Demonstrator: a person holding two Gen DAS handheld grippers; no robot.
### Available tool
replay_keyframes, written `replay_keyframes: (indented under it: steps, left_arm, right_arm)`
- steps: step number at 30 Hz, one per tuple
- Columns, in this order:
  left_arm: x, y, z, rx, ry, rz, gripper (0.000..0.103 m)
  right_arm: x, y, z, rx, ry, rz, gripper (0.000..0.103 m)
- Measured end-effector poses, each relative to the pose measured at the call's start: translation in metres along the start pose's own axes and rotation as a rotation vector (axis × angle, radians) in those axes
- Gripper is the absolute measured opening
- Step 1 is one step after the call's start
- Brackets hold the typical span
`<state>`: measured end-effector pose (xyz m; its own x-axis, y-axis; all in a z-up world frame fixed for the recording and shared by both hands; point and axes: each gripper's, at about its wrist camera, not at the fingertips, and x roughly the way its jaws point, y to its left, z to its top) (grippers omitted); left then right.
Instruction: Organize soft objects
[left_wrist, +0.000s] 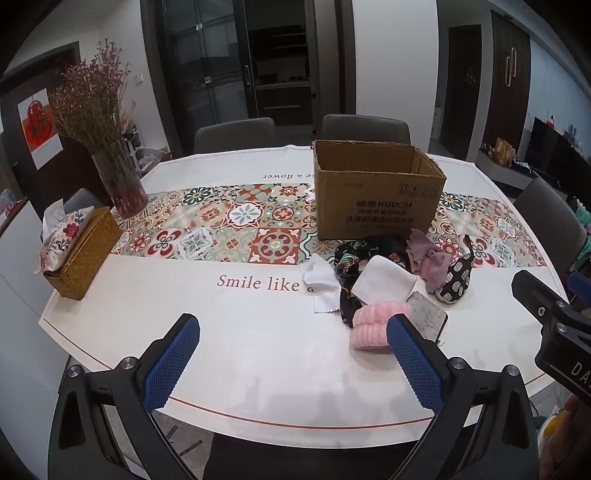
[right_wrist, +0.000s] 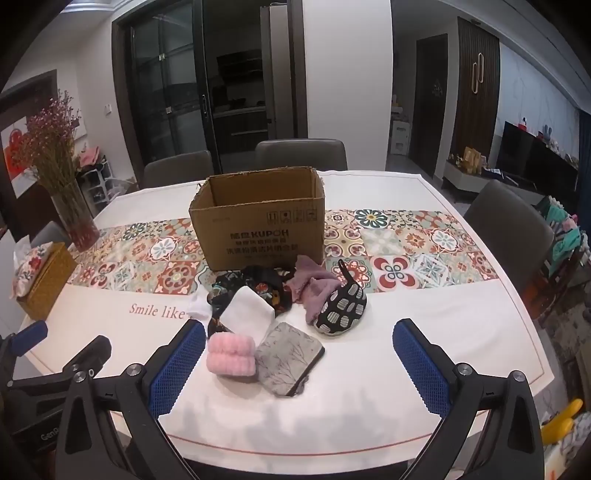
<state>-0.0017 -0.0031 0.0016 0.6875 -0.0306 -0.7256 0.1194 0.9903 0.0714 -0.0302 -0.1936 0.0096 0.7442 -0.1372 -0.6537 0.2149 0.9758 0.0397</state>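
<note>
Both my grippers hang over the near edge of the table (right_wrist: 424, 295), jaws spread wide and holding nothing. The soft things lie heaped just in front of the open cardboard box (right_wrist: 258, 218): a pink rolled towel (right_wrist: 232, 356) nearest me, a grey pouch (right_wrist: 288, 363) touching its right side, then a folded white cloth (right_wrist: 248, 313), a dark printed fabric (right_wrist: 264, 282), a mauve cloth (right_wrist: 314, 286) and a black spotted pouch (right_wrist: 341, 304) closer to the box. From my right gripper (right_wrist: 299, 363) the towel sits ahead and a little left, its long axis running across my jaws. From my left gripper (left_wrist: 293, 352) the pile lies off to the right, so I judge the right hand better placed for the first pick.
</note>
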Motion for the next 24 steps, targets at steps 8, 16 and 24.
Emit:
replay_keyframes:
  steps: [8, 16, 24]
  left_arm:
    - [-0.0014, 0.004, -0.0011, -0.003, -0.009, -0.016, 0.103]
    - [0.0012, 0.0043, -0.0015, -0.014, 0.0, -0.002, 0.103]
    - [0.0022, 0.0047, -0.0024, -0.017, 0.005, -0.016, 0.103]
  right_arm:
    - [0.0003, 0.0011, -0.0033, 0.0, -0.005, -0.006, 0.102]
    - [0.001, -0.0001, -0.0025, -0.002, -0.004, -0.007, 0.102]
    - [-0.0002, 0.0009, -0.0033, -0.008, -0.007, -0.013, 0.102]
